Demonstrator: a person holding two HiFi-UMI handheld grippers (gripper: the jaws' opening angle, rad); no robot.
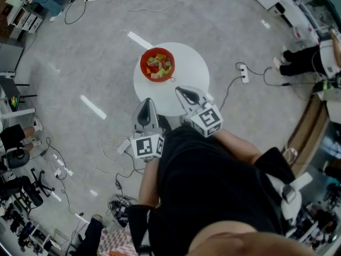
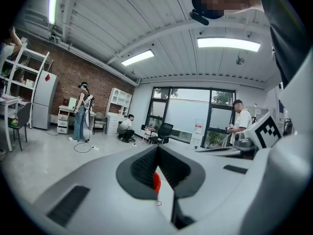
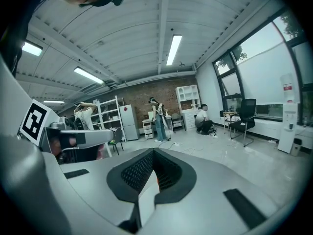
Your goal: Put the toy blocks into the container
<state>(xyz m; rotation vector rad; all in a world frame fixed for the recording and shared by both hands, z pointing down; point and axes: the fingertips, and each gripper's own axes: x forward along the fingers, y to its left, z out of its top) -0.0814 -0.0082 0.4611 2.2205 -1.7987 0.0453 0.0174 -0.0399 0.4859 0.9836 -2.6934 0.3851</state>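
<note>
A red bowl [image 1: 143, 64] holding several coloured toy blocks [image 1: 159, 66] stands at the far left part of a round white table [image 1: 191, 68]. Both grippers hang over the table's near edge, well short of the bowl. My left gripper [image 1: 147, 102] has its jaws shut with nothing between them. My right gripper [image 1: 180, 90] is shut and empty too, slightly closer to the bowl. In the left gripper view the left gripper [image 2: 157, 151] shows a sliver of the red bowl [image 2: 156, 181] through the slit below the tips. The right gripper [image 3: 153, 153] points across the room.
Cables and a power strip [image 1: 244, 73] lie on the grey floor to the right of the table. A seated person's legs [image 1: 301, 60] are at the far right. Chairs and stands [image 1: 18, 159] crowd the left edge. Other people stand and crouch farther off.
</note>
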